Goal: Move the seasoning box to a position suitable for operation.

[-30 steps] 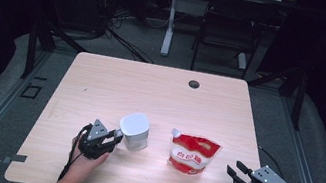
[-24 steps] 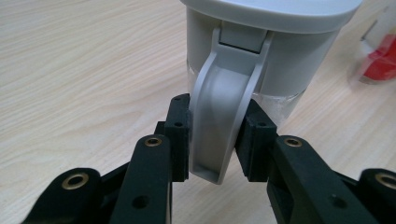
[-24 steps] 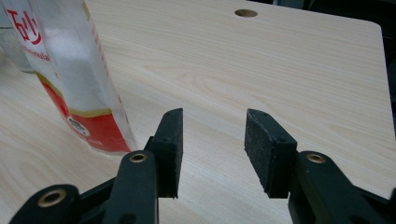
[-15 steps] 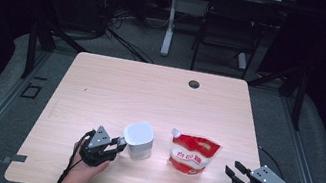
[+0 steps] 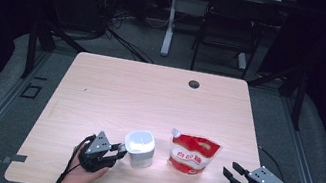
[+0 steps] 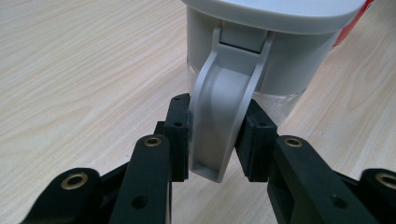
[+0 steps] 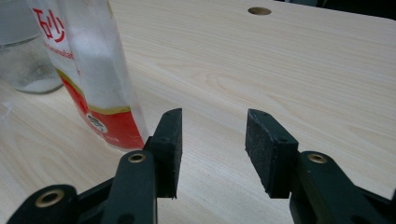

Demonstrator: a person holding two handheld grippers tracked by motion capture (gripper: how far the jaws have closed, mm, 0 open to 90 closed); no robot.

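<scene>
Red-and-white pouch (image 5: 192, 152) printed with white Chinese characters, too small to read. Left gripper (image 6: 212, 140) clenched on grey handle (image 6: 223, 112) of lidded white jug (image 5: 140, 148), standing at its 12 o'clock. Right gripper (image 7: 212, 149) released, pouch at 10 o'clock.

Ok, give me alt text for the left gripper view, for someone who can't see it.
Two black jaws of the left gripper clamp the curved grey plastic handle of a grey-lidded clear container standing on a pale wooden table.
</scene>
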